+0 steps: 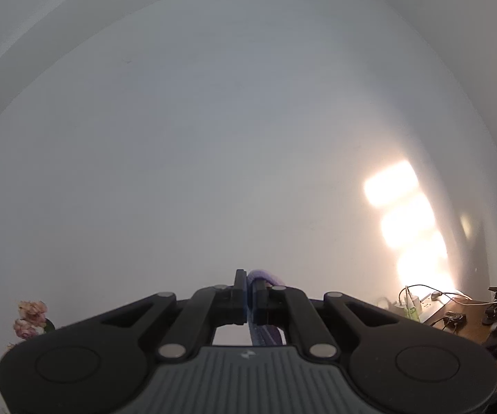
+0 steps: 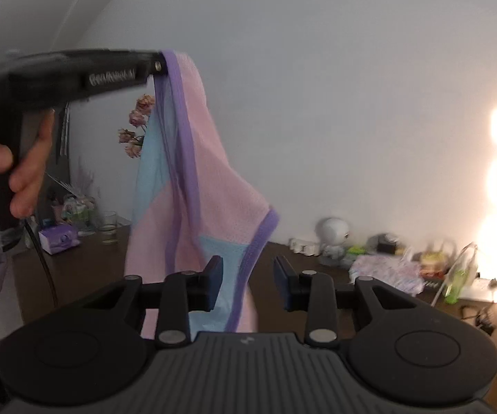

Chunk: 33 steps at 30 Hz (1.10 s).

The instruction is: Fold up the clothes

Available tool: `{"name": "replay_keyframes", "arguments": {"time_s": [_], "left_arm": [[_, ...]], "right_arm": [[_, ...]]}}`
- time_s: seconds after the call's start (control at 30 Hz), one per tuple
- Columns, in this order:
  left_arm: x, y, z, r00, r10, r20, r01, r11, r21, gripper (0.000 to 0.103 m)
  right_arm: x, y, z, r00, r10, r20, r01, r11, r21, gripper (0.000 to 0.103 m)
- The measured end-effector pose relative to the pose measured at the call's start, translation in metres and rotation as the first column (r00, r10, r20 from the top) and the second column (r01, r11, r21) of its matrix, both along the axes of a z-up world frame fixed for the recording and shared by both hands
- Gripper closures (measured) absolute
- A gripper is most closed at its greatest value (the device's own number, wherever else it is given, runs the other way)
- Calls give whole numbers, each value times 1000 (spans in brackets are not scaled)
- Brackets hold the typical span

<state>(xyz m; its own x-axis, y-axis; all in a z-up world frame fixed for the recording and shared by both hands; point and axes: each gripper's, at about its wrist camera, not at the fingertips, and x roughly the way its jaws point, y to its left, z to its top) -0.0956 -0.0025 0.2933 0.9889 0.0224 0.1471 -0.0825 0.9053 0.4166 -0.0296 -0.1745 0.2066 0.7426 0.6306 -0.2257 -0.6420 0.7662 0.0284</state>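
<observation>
We see a garment (image 2: 210,179) of pink mesh with pale blue panels and purple trim, hanging against a plain white wall (image 2: 317,86). Our grippers, left (image 1: 248,296) and right (image 2: 247,277), are black with ribbed grey bodies. Dried flowers (image 2: 136,131) show dusty pink; the table (image 2: 76,269) is dark brown, and a toy figure (image 2: 333,236) white.

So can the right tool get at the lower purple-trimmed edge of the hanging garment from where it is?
Probably yes. The right tool is open and the garment, hanging from the shut left tool, drapes right ahead of it, its purple edge already in the gap between the fingers. Nothing lies between them.
</observation>
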Motion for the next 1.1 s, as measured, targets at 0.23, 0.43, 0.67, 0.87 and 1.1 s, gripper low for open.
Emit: {"name": "replay_keyframes", "arguments": {"time_s": [0.23,0.43,0.67,0.87,1.1], "left_arm": [[-9,-17,5,1000,3,21,-4,999,44,102],[-7,-28,6,1000,7,7,-8,999,53,102],[17,-22,11,1000,-18,-8,18,998,57,102],[12,-26,8,1000,-30,-5,30,995,94,101],[3,-48,-11,999,-32,-20,33,996,89,101]], "right_arm": [[-26,1,2,1000,14,24,-17,994,105,62],[-76,-4,5,976,-143,166,118,982,148,62],[-83,16,-4,972,-126,200,113,991,73,62],[-29,37,-26,943,-268,198,280,960,-31,76],[-15,17,-42,935,-328,138,338,939,-63,92]]}}
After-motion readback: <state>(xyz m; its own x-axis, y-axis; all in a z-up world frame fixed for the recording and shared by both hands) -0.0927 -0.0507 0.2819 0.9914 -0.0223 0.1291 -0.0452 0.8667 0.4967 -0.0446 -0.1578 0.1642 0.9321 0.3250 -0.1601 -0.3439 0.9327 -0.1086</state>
